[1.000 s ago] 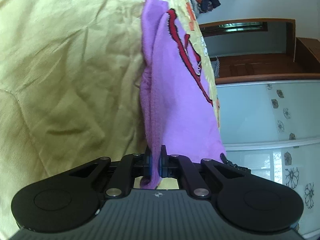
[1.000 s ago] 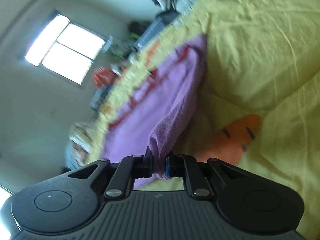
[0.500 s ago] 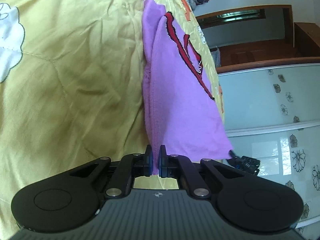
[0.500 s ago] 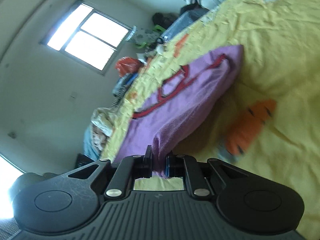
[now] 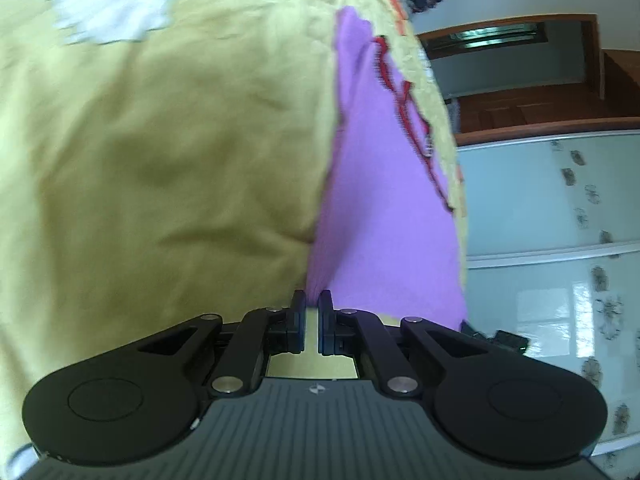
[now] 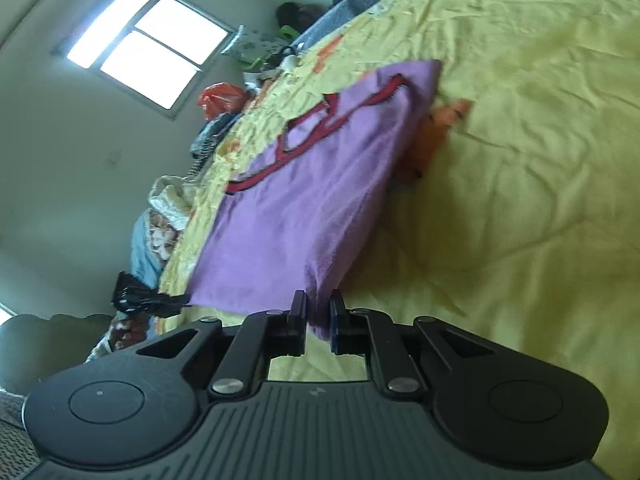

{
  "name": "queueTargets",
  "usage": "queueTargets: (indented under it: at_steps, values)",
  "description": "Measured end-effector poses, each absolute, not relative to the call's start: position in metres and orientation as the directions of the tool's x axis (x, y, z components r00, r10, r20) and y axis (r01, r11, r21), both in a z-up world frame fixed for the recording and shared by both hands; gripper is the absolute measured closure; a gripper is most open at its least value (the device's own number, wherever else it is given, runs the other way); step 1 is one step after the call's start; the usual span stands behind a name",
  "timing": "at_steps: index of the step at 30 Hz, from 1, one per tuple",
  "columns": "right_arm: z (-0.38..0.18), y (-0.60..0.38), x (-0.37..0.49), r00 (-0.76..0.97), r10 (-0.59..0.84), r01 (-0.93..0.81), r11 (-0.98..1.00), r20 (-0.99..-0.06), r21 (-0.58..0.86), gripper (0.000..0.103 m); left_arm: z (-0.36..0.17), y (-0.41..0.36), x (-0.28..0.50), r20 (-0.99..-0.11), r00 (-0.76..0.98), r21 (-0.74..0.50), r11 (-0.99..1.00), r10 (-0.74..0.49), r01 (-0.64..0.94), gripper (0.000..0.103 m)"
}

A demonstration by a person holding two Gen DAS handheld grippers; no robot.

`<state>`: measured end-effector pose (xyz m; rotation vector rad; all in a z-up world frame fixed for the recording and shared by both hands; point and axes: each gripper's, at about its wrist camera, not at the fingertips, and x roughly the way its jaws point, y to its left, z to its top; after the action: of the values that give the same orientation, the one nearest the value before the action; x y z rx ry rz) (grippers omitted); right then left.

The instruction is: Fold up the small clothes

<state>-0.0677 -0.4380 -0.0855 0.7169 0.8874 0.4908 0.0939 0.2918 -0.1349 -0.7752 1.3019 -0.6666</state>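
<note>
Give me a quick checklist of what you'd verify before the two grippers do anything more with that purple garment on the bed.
1. Left gripper grips a corner of the purple garment: cannot tell; its fingers stand slightly apart with cloth only at their tips.
2. Right gripper grips its corner: ok, cloth sits between its fingers.
3. Garment lies flat on the yellow bedspread: ok, mostly smooth.
4. Red trim faces up: ok.
5. Nothing lies on the garment: ok.
6. Left view sharp enough to judge: not ok, blurred.
</note>
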Motion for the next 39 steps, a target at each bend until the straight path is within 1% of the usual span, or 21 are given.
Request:
queueTargets:
  at_steps: [1,3,4,5,7,8,9,11,13,15,18,23,25,26,27,30,31,32,33,36,39]
  values:
    - [-0.088,-0.442,-0.065,0.555,0.632,-0.063,0.68,-0.54,0.731,0.082,-0.137,0.296,0.093,-0.572,0.15,-0.817,0.577,-0.807,-0.01,0.103]
    - [-0.085,-0.45,-0.065,0.577,0.575,-0.04,0.73,-0.581,0.683,0.05,-0.132,0.304,0.092,-0.595,0.168,-0.798,0.603,-0.786,0.001,0.103]
    - [-0.081,-0.454,-0.066,0.604,0.539,-0.027,0.75,-0.587,0.661,0.023,-0.128,0.308,0.091,-0.6,0.184,-0.792,0.61,-0.779,-0.002,0.103]
    - [-0.078,-0.458,-0.07,0.622,0.54,-0.031,0.741,-0.567,0.671,0.02,-0.122,0.311,0.092,-0.602,0.199,-0.787,0.616,-0.773,0.012,0.103]
    - [-0.072,-0.458,-0.073,0.646,0.56,-0.068,0.72,-0.52,0.691,0.02,-0.103,0.306,0.093,-0.612,0.237,-0.769,0.638,-0.754,0.043,0.103]
    - [-0.067,-0.453,-0.071,0.661,0.535,-0.071,0.743,-0.526,0.666,0.021,-0.092,0.296,0.094,-0.588,0.248,-0.779,0.622,-0.77,0.083,0.103]
    - [-0.062,-0.443,-0.069,0.672,0.493,-0.079,0.789,-0.552,0.609,0.021,-0.081,0.283,0.095,-0.579,0.263,-0.774,0.622,-0.772,0.119,0.094]
    - [-0.051,-0.411,-0.055,0.7,0.397,-0.107,0.88,-0.594,0.462,0.022,-0.061,0.248,0.098,-0.605,0.314,-0.715,0.673,-0.732,0.191,0.042]
    - [-0.045,-0.375,-0.036,0.727,0.307,-0.114,0.936,-0.615,0.333,0.022,-0.048,0.202,0.1,-0.645,0.4,-0.599,0.756,-0.651,0.264,0.025]
    - [-0.045,-0.342,-0.009,0.747,0.241,-0.121,0.965,-0.619,0.231,0.022,-0.046,0.155,0.105,-0.685,0.482,-0.447,0.837,-0.547,0.314,0.026]
    - [-0.052,-0.303,0.042,0.731,0.212,-0.125,0.976,-0.649,0.177,0.022,-0.061,0.097,0.121,-0.705,0.607,-0.234,0.928,-0.367,0.29,0.027]
    - [-0.082,-0.282,0.09,0.701,0.14,-0.11,0.99,-0.7,0.088,0.023,-0.08,0.07,0.151,-0.717,0.672,-0.064,0.978,-0.185,0.201,0.014]
    - [-0.088,-0.288,0.091,0.727,0.054,-0.071,0.997,-0.684,0.003,0.02,-0.081,0.076,0.154,-0.714,0.677,-0.062,0.979,-0.178,0.192,0.012]
    - [-0.089,-0.296,0.091,0.729,0.047,-0.041,0.999,-0.683,0.024,0.017,-0.081,0.077,0.154,-0.715,0.676,-0.06,0.979,-0.178,0.194,0.012]
    - [-0.09,-0.307,0.091,0.734,0.052,-0.006,0.998,-0.678,0.07,0.017,-0.08,0.076,0.152,-0.717,0.675,-0.055,0.98,-0.174,0.194,0.012]
    - [-0.081,-0.299,0.091,0.712,0.0,0.025,0.999,-0.702,0.025,0.014,-0.08,0.073,0.152,-0.72,0.676,-0.04,0.982,-0.155,0.183,0.012]
    - [-0.075,-0.291,0.089,0.709,-0.033,0.048,0.999,-0.705,0.001,0.011,-0.081,0.071,0.153,-0.719,0.678,-0.041,0.983,-0.152,0.178,0.01]
    - [-0.068,-0.282,0.086,0.72,-0.05,0.061,0.998,-0.692,-0.009,0.004,-0.082,0.07,0.152,-0.714,0.683,-0.042,0.984,-0.152,0.175,0.009]
    - [-0.064,-0.276,0.085,0.74,-0.045,0.069,0.998,-0.672,0.009,0.0,-0.083,0.068,0.152,-0.712,0.686,-0.04,0.984,-0.151,0.175,0.008]
    - [-0.061,-0.249,0.072,0.799,-0.014,0.06,0.997,-0.601,0.057,0.0,-0.085,0.065,0.151,-0.707,0.692,-0.029,0.983,-0.147,0.179,0.003]
    - [-0.077,-0.229,0.075,0.766,-0.053,0.031,0.998,-0.641,-0.045,0.0,-0.086,0.064,0.152,-0.709,0.689,-0.03,0.982,-0.152,0.186,0.001]
